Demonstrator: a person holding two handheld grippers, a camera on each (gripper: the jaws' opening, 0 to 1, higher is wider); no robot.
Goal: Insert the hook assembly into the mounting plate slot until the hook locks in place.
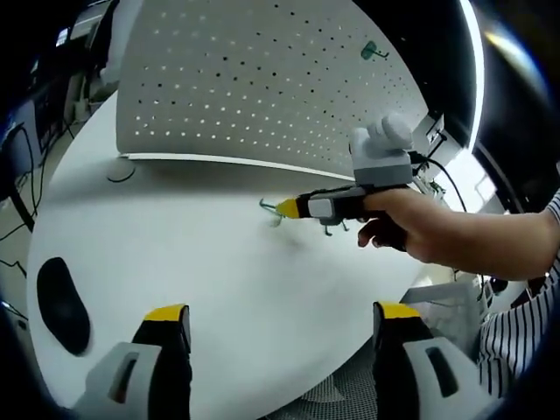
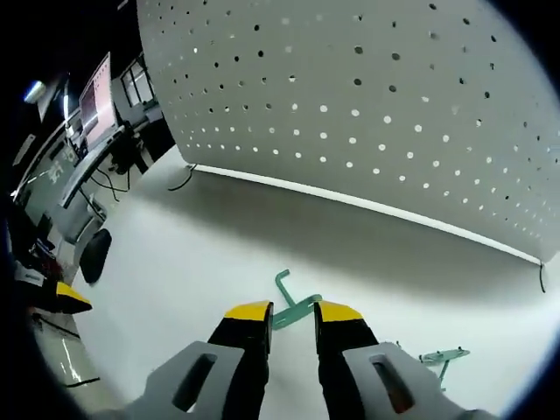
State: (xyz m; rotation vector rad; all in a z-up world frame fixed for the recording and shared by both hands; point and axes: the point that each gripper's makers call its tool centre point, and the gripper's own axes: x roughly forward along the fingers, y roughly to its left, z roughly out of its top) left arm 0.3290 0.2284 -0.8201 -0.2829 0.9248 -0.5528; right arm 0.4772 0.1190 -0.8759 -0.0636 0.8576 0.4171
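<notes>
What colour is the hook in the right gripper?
Teal green hook; the right gripper view shows it best.

we see: pegboard (image 2: 367,96) – matt grey perforated sheet, looks like painted metal | table (image 1: 219,289) – smooth matt white | hook (image 2: 293,308) – teal coated wire, slight sheen | right gripper (image 2: 292,317) tips – yellow plastic, glossy

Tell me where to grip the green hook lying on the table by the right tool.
Grip the green hook on its straight middle shank, from above, jaws across it. It lies flat on the table, bent end toward the pegboard; the right tool already straddles that shank.
</notes>
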